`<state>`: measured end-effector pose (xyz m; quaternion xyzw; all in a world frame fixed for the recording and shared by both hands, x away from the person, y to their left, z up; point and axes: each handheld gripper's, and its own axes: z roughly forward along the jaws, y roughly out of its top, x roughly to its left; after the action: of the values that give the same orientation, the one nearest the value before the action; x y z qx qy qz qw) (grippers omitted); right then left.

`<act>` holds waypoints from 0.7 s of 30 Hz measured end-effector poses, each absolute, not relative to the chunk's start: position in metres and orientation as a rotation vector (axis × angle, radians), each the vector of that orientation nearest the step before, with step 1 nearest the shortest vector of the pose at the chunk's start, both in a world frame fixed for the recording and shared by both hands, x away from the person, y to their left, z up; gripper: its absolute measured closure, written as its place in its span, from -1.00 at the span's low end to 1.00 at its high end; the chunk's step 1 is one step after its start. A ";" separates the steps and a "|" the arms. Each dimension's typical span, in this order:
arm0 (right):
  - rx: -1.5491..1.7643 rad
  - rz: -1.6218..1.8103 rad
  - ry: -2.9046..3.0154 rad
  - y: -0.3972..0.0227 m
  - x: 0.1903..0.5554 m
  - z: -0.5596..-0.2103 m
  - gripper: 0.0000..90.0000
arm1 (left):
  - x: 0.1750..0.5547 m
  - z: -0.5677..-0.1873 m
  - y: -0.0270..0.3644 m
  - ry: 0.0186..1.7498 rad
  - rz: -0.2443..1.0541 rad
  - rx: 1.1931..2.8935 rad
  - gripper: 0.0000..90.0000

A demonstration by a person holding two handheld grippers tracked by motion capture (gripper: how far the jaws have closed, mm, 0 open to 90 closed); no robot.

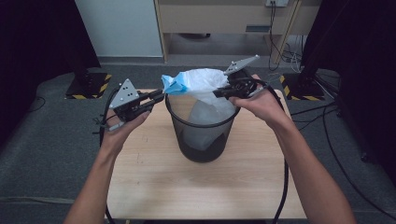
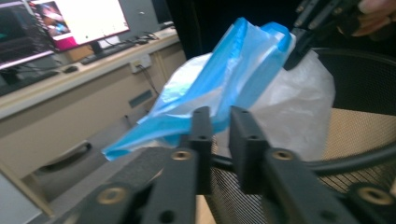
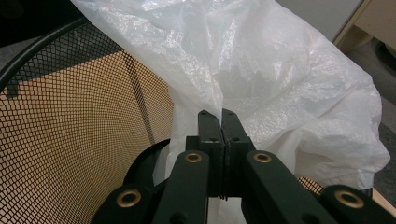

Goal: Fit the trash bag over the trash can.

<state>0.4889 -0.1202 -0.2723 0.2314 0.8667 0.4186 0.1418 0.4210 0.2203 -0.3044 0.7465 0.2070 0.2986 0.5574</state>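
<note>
Plastic bag (image 1: 201, 88) drapes over the mesh bin's (image 1: 202, 135) rim at twelve o'clock, mid-bench (image 1: 154, 177). Right tongs (image 1: 218, 93), at the bin's two o'clock, pinch its white film shut. Left tongs (image 1: 161, 97), at ten o'clock, stand slightly parted beside its blue edge.

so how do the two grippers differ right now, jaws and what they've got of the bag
The right gripper has its jaws pressed shut on the white part of the bag; the left gripper shows a gap between its jaws, with the bag's blue edge just beyond them. The right gripper sits over the mesh bin's far right rim, the left outside its left rim. Both are hand-held at bin-top height.
</note>
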 end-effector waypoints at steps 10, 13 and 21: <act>0.641 1.211 2.508 -0.117 0.487 -0.273 0.99 | 0.435 -0.286 0.208 0.469 0.676 1.741 0.20; 0.640 1.214 2.510 -0.117 0.487 -0.273 0.99 | 0.439 -0.285 0.203 0.448 0.658 1.780 0.27; 0.643 1.223 2.504 -0.116 0.488 -0.273 0.98 | 0.441 -0.291 0.194 0.393 0.598 1.871 0.74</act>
<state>0.4882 -0.1157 -0.2727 0.2224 0.8670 0.4234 0.1402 0.4408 0.1938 -0.2912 0.7867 0.1653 0.2515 0.5390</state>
